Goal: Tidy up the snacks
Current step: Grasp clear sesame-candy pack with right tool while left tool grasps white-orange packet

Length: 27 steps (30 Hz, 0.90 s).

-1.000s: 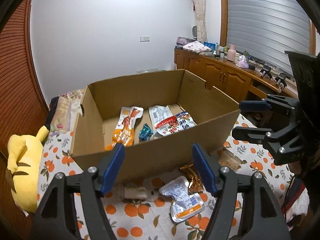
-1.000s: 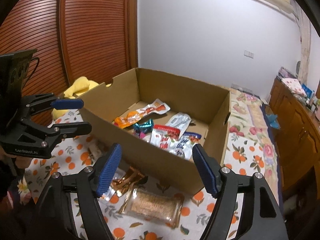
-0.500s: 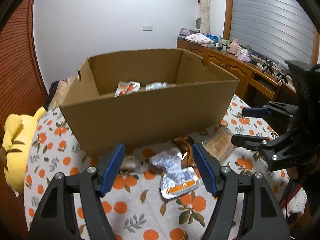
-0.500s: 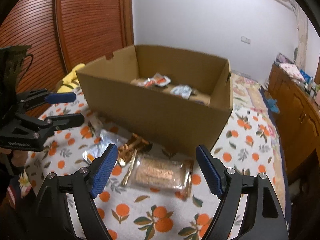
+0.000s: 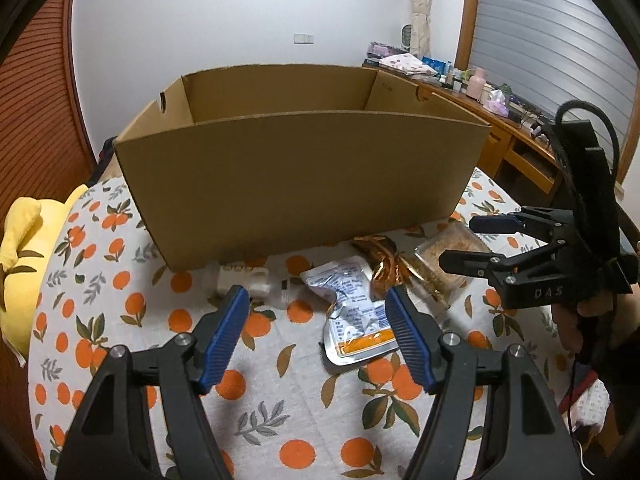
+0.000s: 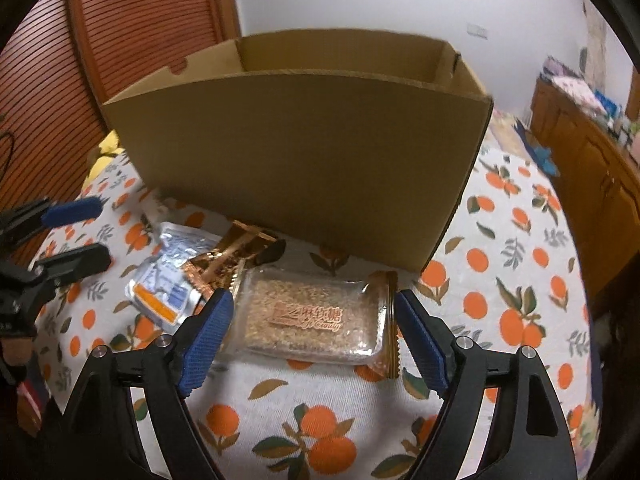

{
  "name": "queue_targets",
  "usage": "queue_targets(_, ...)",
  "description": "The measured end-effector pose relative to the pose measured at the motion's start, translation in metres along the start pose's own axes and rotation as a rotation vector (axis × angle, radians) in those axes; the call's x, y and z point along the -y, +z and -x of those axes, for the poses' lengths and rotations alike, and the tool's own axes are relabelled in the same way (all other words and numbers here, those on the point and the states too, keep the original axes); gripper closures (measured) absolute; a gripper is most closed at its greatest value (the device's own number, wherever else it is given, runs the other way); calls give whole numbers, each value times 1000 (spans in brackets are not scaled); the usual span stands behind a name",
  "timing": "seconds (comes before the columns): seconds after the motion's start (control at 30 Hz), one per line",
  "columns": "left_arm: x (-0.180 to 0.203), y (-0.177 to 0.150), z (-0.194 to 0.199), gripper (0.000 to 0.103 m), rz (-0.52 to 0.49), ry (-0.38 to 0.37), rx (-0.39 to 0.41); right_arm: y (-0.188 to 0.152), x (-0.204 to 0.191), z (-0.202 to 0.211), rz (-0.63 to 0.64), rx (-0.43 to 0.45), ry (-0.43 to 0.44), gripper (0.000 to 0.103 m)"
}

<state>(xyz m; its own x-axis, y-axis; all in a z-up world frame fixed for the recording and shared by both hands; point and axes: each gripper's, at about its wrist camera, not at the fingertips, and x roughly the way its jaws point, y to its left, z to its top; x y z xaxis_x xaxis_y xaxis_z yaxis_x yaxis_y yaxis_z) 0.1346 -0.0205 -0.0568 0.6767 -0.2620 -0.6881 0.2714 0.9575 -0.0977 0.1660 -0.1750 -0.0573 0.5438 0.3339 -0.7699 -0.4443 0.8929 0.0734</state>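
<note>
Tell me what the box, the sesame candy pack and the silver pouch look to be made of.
Box: brown corrugated cardboard, matte; fluted edge shows along the rim.
Sesame candy pack: clear glossy plastic film, contents visible, glare, gold serrated end seal.
Silver pouch: probably foil-laminate plastic; crinkled, metallic sheen, printed label.

Orange-printed white tablecloth (image 6: 520, 264) — plain brown cardboard box (image 6: 304, 152).

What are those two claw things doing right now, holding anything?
Left gripper: open, holding nothing.
Right gripper: open, jaws just widened around the clear sesame candy pack, not yet gripping it.
</note>
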Motion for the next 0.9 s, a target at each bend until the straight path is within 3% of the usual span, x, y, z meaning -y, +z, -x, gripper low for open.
queue_targets(0.7, 10, -7, -24, 32, 3, -11, -58, -1, -1, -28, -6, -63, -21, 5)
queue_targets(0.77, 12, -7, -25, 32, -6, -7, -62, -2, -5, -30, 20, -63, -46, 7)
queue_targets(0.83, 15, -5, -27, 32, -13, -11, -67, -4, -6, -28, 32, -58, -55, 19)
queue_targets(0.9, 19, -3, -29, 32, -18, -13, -71, -6, -5, -23, 31, -47, -55, 42)
